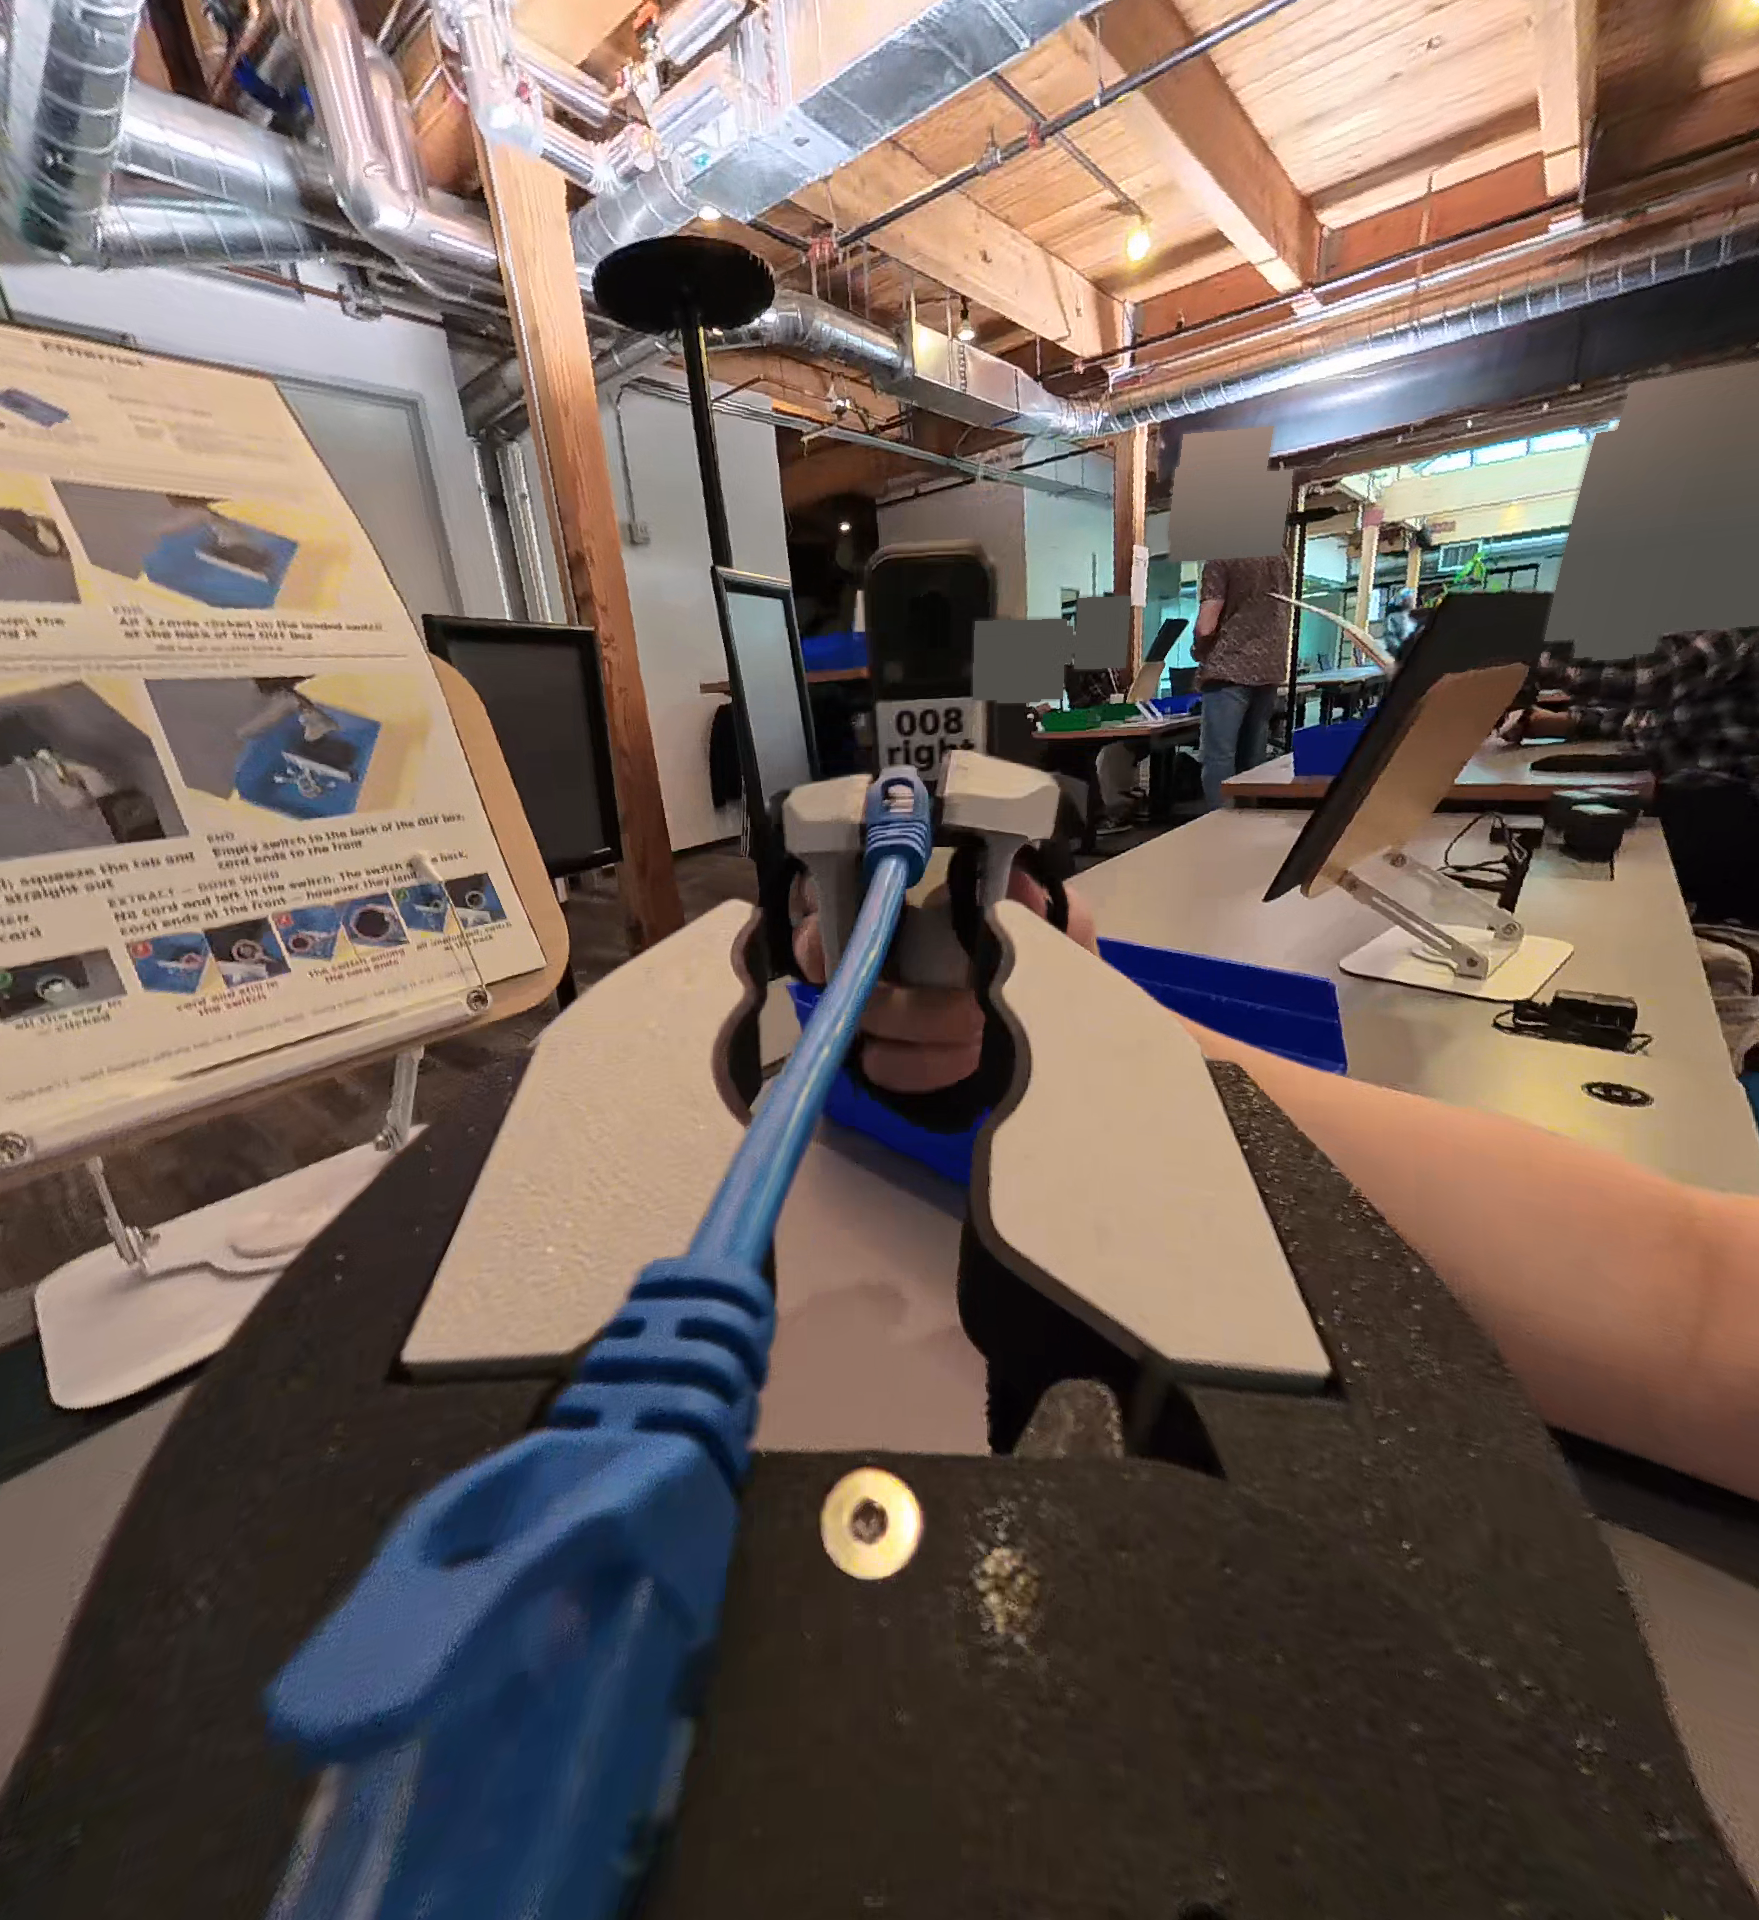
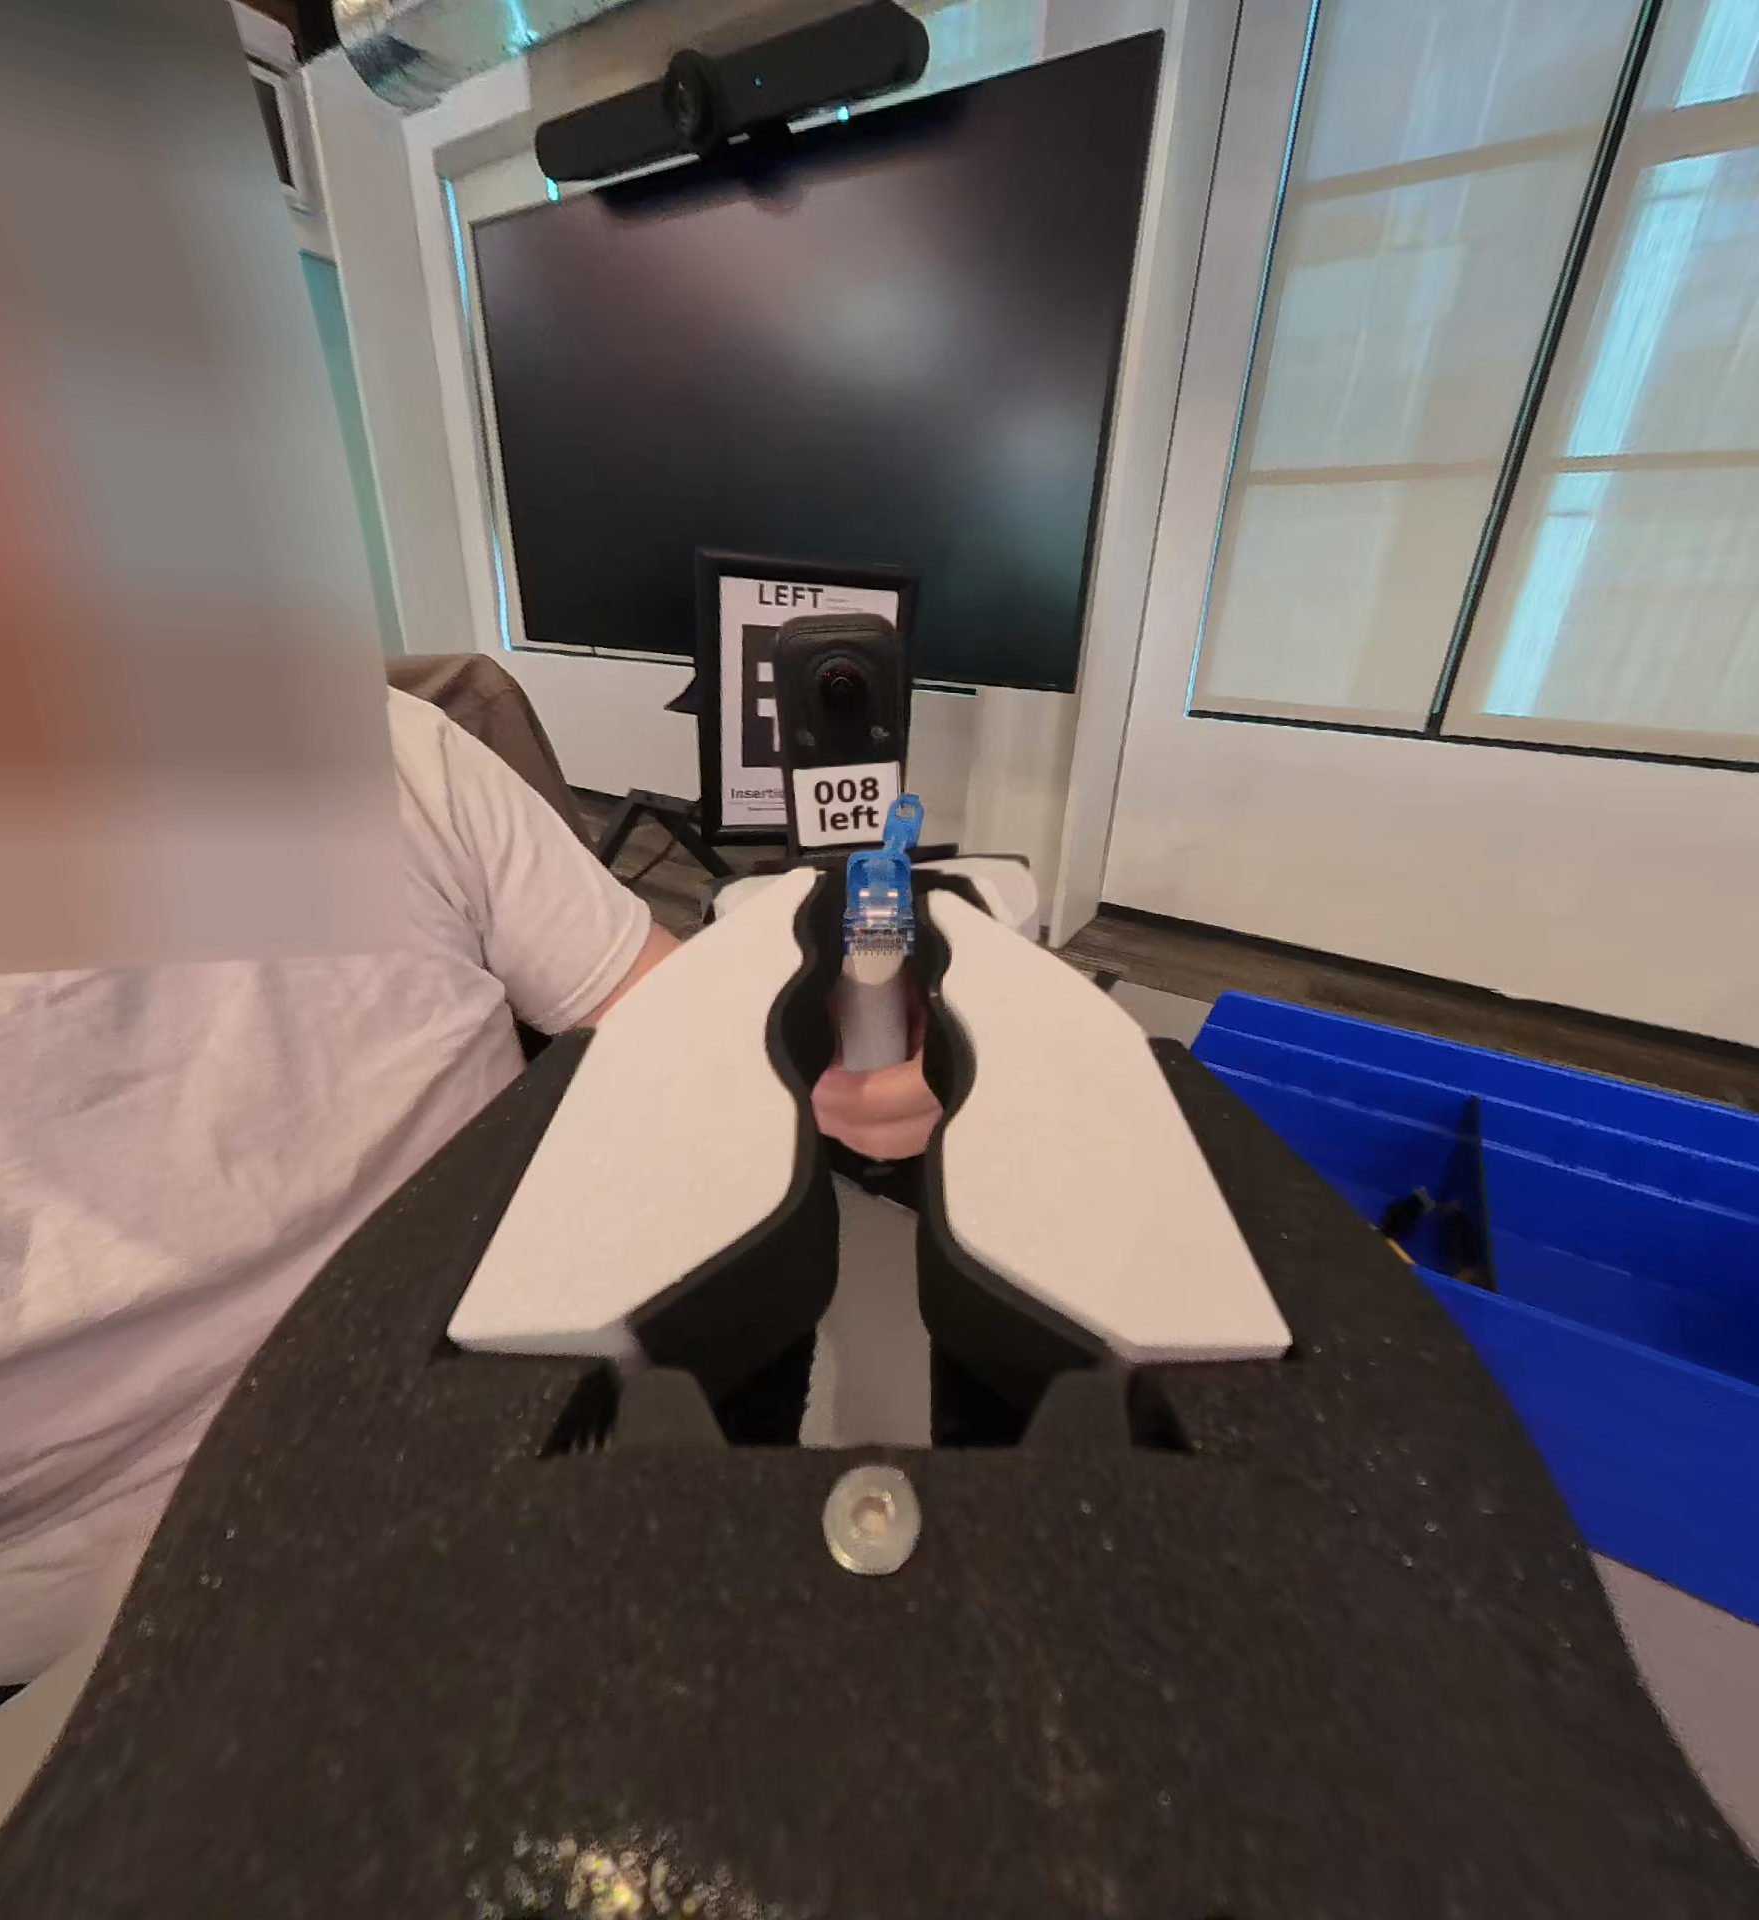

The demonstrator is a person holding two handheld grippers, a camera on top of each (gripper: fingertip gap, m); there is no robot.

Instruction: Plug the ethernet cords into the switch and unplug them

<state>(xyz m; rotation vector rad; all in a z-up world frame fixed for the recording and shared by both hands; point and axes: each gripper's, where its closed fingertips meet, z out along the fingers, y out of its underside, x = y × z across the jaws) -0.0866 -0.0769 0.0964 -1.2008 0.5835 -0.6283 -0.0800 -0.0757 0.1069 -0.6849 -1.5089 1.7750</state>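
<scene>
Above the desk left of the bin, the right tool pinches the cord, which passes through the left tool, seemingly parted and slack.

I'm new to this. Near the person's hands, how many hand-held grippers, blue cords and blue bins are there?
Hand-held grippers: 2 (left hand-held gripper, right hand-held gripper)
Blue ethernet cord: 1
Blue bin: 1
Total: 4
</scene>
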